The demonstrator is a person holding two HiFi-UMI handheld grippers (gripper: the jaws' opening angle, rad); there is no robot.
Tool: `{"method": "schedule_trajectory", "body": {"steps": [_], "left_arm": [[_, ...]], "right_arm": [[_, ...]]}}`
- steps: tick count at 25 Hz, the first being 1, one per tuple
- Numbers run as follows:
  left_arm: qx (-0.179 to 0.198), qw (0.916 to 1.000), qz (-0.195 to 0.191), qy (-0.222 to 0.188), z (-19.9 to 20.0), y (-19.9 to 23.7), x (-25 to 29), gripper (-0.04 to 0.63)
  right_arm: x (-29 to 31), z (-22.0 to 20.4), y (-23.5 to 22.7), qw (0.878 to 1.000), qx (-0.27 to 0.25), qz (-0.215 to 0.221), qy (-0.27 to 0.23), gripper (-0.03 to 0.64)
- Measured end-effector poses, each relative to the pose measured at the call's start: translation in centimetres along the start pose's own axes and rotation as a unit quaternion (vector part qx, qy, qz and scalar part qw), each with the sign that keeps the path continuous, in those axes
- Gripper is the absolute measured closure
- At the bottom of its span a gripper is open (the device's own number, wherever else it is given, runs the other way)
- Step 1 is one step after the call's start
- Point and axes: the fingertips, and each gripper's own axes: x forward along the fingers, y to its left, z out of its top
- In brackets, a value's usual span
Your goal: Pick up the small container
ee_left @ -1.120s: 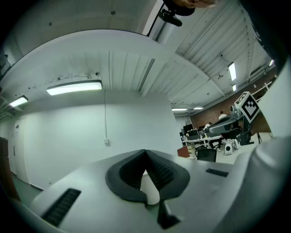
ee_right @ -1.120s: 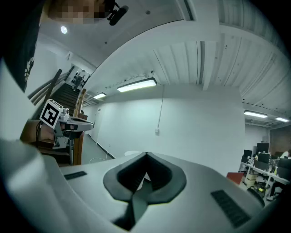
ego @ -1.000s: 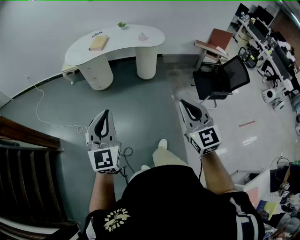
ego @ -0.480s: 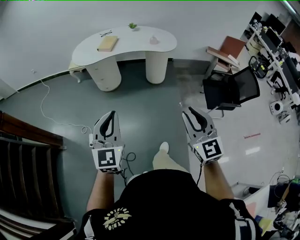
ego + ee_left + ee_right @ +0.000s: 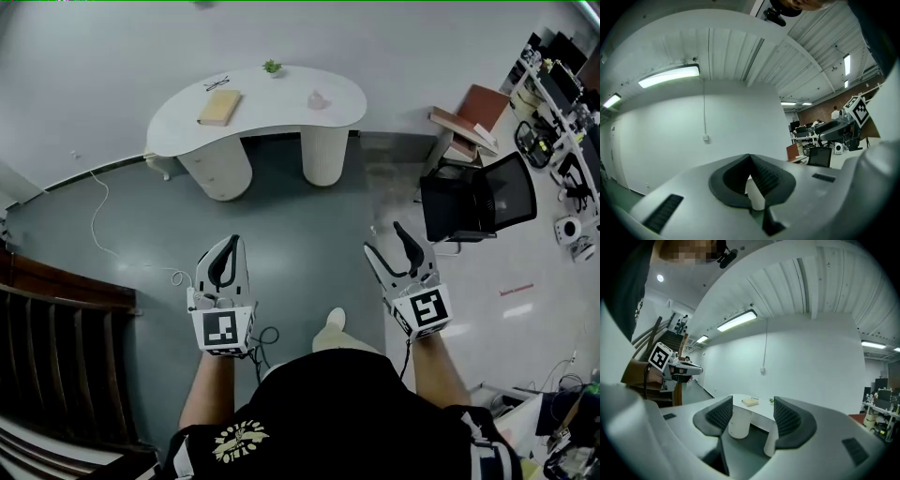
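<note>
The small container, a pale pinkish thing, stands on the white table in the upper middle of the head view, well apart from both grippers. The left gripper has its jaws pressed together on nothing, so it probably only waits. The right gripper points toward the table. Its jaws have just been opening and stand spread with nothing between them, probably to be ready for the container.

Centre of frame: bare grey floor, open up to the white table.
Table top: book at left, small container at right, bare surface between.
Right of centre: black chair blocks passage.
Left edge: dark wooden railing; cable lies on floor.
</note>
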Motion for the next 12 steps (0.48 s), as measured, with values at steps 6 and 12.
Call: {"method": "schedule_trajectory", "body": {"steps": [6, 12], "left_arm": [[-0.004, 1.0, -0.003, 0.004, 0.3, -1.8, 6.6, 0.591], [0.002, 0.9996, 0.028, -0.004, 1.5, -2.2, 11.2, 0.591]], "right_arm": [[2.5, -1.2, -6.1, 1.0, 0.012, -0.003, 0.001, 0.356], [4.4, -1.7, -11.7, 1.0, 0.006, 0.001, -0.001, 0.356]]}}
